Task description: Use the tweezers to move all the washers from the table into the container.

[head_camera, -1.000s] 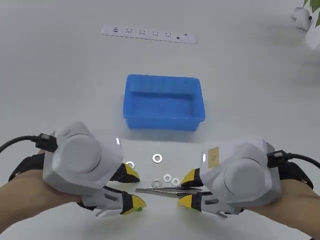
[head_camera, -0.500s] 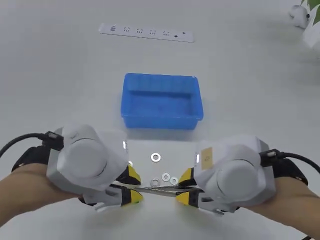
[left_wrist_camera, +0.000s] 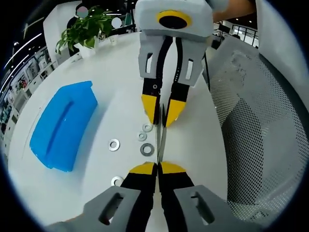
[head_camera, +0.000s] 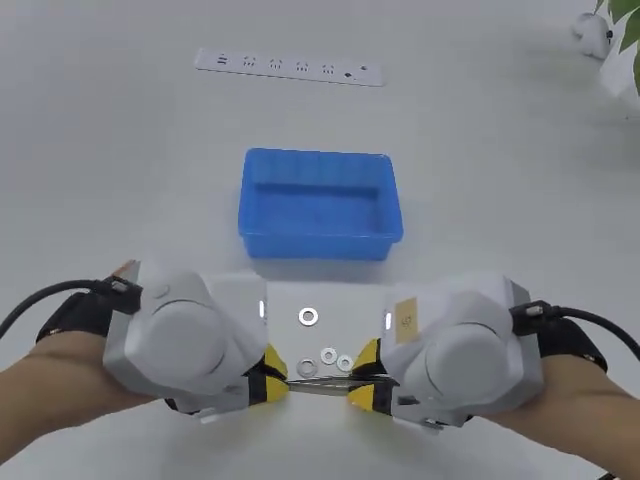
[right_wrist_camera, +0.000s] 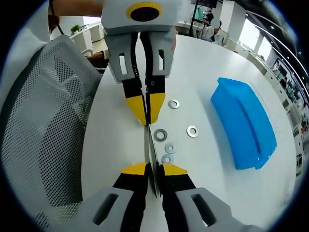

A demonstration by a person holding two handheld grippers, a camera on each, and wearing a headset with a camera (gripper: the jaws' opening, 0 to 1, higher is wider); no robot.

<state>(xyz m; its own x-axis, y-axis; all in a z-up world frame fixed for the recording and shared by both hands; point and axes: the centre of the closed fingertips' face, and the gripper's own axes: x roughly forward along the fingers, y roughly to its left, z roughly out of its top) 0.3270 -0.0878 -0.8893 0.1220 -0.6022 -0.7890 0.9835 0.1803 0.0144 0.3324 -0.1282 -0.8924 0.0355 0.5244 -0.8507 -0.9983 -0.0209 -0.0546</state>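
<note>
Slim metal tweezers (head_camera: 316, 385) lie level between my two grippers, just above the white table. My left gripper (head_camera: 270, 377) is shut on one end, seen close up as my left gripper (left_wrist_camera: 157, 167) pinching the tweezers (left_wrist_camera: 160, 140). The right gripper (head_camera: 362, 385) is shut on the other end; in its own view the right gripper (right_wrist_camera: 153, 169) clamps the tweezers (right_wrist_camera: 148, 145). Several steel washers (head_camera: 308, 317) lie loose on the table just beyond the tweezers, also seen as washers (left_wrist_camera: 147, 149) and washers (right_wrist_camera: 160, 135). Behind them stands a blue container (head_camera: 320, 243), the same container (left_wrist_camera: 63, 125) and container (right_wrist_camera: 244, 123).
A white power strip (head_camera: 290, 68) lies at the far side of the table. A potted plant (head_camera: 622, 45) stands at the far right corner. A mesh chair (left_wrist_camera: 256, 121) sits at the table's near edge, also seen as the chair (right_wrist_camera: 43, 121).
Both grippers have drawn in toward each other and the washers. The left gripper's jaws, spread wide a second ago, have closed on the tweezers' end.
</note>
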